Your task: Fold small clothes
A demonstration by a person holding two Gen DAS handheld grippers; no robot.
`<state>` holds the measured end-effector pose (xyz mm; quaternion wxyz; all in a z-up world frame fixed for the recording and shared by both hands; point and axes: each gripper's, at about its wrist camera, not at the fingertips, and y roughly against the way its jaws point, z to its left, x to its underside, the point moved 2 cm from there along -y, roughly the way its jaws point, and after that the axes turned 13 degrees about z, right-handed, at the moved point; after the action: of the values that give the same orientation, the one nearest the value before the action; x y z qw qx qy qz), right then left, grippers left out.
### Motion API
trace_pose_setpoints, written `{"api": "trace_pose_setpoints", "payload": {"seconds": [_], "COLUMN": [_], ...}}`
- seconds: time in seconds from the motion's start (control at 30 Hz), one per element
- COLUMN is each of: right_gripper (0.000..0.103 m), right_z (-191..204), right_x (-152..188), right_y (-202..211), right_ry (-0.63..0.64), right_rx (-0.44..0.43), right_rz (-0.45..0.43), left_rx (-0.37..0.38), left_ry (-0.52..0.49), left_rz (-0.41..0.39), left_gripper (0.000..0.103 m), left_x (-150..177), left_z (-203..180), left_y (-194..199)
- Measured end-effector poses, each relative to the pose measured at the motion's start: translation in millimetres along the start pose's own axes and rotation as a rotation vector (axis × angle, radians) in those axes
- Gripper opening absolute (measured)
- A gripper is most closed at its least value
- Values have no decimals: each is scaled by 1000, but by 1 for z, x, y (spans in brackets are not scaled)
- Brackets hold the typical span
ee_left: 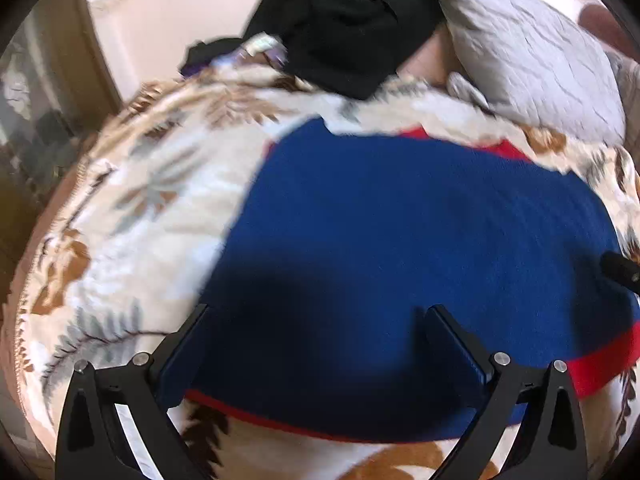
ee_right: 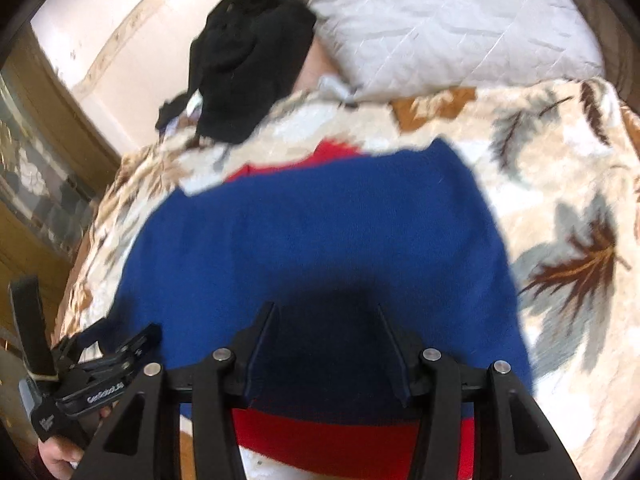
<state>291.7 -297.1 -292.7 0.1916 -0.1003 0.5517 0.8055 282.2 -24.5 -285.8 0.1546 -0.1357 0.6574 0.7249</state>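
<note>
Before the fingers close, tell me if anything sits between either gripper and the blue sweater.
Nothing visible does. The left gripper and right gripper both hang open right over the blue sweater, which lies on the leaf-print blanket. The black clothes and grey pillow lie beyond it.

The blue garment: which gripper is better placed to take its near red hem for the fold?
Probably the right gripper: its open jaws stand over the garment just above the wide red hem. The left gripper, also open, sits nearer the side edge.
</note>
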Motion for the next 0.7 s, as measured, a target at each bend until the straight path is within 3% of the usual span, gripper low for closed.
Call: {"api": "trace_pose_setpoints", "payload": {"seconds": [0.13, 0.23, 0.33, 0.47, 0.57, 0.7], "right_gripper": [53, 53, 54, 54, 54, 54], "right_z": [-25, -26, -16, -7, 4, -3], "right_x": [-10, -11, -12, -13, -12, -11], "right_y": [-7, -20, -19, -15, -10, -26], "right_ry": [-97, -81, -44, -32, 13, -24], "right_rx": [-20, 2, 46, 19, 66, 90], "right_rz": [21, 46, 39, 21, -20, 51], "left_rx": [-20, -56, -90, -73, -65, -32], "left_ry": [52, 30, -14, -61, -76, -70], "left_rz": [6, 83, 43, -20, -70, -117], "left_gripper": [103, 103, 103, 103, 103, 103], "left_x": [-7, -6, -4, -2, 1, 0], "left_z": [13, 10, 2, -3, -3, -2], "left_y": [-5, -23, -16, 0, 12, 27]}}
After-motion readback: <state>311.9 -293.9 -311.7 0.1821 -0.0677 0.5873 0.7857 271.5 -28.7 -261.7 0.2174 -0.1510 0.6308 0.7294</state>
